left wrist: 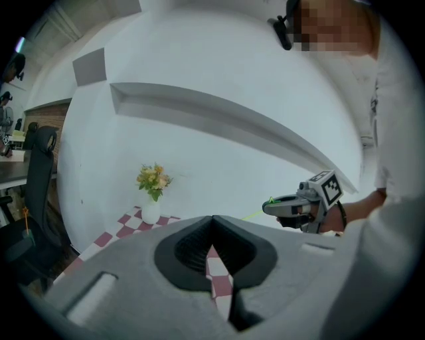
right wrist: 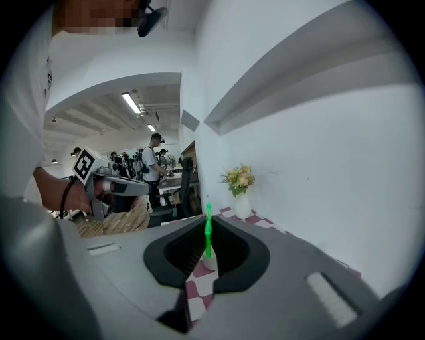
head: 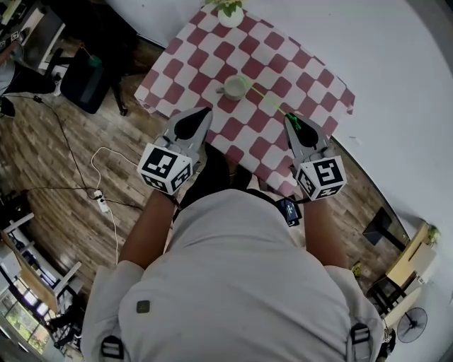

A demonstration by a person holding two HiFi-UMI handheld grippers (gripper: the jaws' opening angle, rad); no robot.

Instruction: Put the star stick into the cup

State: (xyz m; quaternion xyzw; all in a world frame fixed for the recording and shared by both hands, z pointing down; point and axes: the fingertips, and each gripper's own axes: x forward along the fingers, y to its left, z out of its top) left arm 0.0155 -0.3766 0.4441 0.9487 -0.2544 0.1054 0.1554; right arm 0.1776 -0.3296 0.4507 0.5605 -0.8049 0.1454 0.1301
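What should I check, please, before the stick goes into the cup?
1. Right gripper shut on the stick: ok.
2. Cup upright on the table: ok.
3. Stick's free end over the cup's mouth: not ok, it seems to end just beside the cup.
4. Left gripper clear of the cup: ok, shut and empty.
5. Vase out of the path: ok, at the far edge.
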